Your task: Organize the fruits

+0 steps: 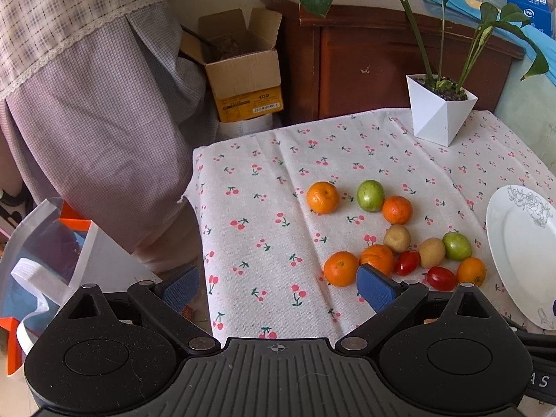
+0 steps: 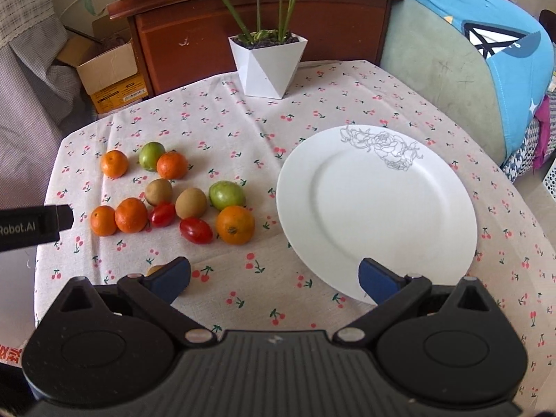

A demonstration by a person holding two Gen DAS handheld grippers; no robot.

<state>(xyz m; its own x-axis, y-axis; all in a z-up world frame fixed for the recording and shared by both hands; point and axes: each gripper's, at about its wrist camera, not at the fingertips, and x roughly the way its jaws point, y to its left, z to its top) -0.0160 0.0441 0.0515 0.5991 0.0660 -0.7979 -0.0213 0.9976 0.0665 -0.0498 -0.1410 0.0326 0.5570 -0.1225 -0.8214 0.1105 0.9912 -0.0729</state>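
Observation:
Several small fruits lie loose on the cherry-print tablecloth (image 2: 243, 132): oranges (image 2: 235, 225), green fruits (image 2: 227, 195), brown kiwis (image 2: 190, 203) and red tomatoes (image 2: 195, 230). A bare white plate (image 2: 377, 205) with a rose drawing sits to their right. My right gripper (image 2: 274, 278) hovers open above the cloth near the plate's front rim, nothing between its fingers. One brown fruit (image 2: 153, 270) peeks from behind its left finger. My left gripper (image 1: 278, 286) is open over the table's left edge, its right finger (image 1: 377, 292) just in front of an orange (image 1: 341, 268).
A white faceted pot with a green plant (image 2: 267, 66) stands at the back of the table. Behind it is a wooden cabinet (image 2: 264, 24); a cardboard box (image 1: 243, 73) sits on the floor. A person's checked garment (image 1: 93, 111) is at the left, a blue-covered sofa (image 2: 486, 55) at the right.

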